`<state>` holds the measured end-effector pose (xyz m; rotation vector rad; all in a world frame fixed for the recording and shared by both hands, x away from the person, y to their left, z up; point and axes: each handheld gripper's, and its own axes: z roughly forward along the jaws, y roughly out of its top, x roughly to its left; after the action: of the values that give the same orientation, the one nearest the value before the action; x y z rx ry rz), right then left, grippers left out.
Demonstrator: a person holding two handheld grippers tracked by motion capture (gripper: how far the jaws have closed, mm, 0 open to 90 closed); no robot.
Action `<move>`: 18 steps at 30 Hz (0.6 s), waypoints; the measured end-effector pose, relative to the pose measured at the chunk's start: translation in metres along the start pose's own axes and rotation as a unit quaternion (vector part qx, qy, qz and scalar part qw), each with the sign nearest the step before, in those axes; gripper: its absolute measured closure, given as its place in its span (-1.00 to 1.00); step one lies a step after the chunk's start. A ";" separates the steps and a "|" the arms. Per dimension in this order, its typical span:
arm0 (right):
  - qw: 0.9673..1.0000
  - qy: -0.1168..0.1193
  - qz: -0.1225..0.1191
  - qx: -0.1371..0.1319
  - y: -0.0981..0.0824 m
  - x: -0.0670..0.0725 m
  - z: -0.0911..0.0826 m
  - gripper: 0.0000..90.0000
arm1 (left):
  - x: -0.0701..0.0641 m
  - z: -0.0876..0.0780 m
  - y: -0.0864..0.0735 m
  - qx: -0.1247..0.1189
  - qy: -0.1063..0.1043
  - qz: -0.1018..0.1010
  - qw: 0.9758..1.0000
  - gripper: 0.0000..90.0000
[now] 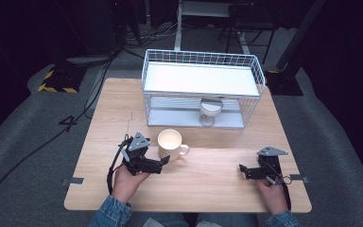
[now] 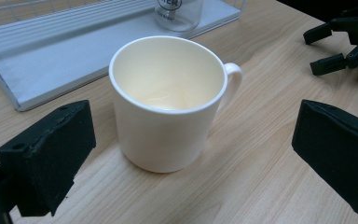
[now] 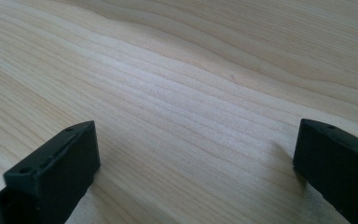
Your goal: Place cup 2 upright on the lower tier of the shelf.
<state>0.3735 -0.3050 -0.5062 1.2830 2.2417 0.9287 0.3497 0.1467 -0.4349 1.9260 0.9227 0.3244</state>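
On the wooden table (image 1: pixel 208 175), empty cream mug (image 2: pixel 170 102); glass jar (image 1: pixel 210 111) inside wire rack (image 1: pixel 203 87).

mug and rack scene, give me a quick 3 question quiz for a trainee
1. True or false: the left gripper has closed on the cream mug.
2. Where does the glass jar stand? A) on the rack's top shelf B) on the lower shelf of the white wire rack C) on the bare table
3. Fill in: the right gripper has its jaws spread over the wooden ____.

Key
1. False: its jaws stand apart, one on each side of the mug, touching nothing.
2. B
3. table
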 end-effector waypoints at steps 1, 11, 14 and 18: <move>1.000 0.000 0.000 0.000 0.000 0.000 0.000 -0.99 | 0.000 0.001 0.000 -0.002 0.002 0.003 1.000 -1.00; 1.000 0.000 0.000 0.000 0.000 0.000 0.000 -0.99 | 0.002 0.016 -0.008 -0.003 0.008 -0.012 1.000 -1.00; 1.000 0.000 0.000 0.000 0.000 0.000 0.000 -0.99 | 0.000 0.021 -0.008 -0.002 0.011 -0.005 1.000 -1.00; 1.000 0.000 0.000 0.000 0.000 0.000 0.000 -0.99 | 0.002 0.033 -0.008 -0.002 0.024 -0.019 1.000 -1.00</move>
<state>0.3735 -0.3050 -0.5062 1.2832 2.2416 0.9288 0.3662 0.1295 -0.4592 1.9017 0.9884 0.3511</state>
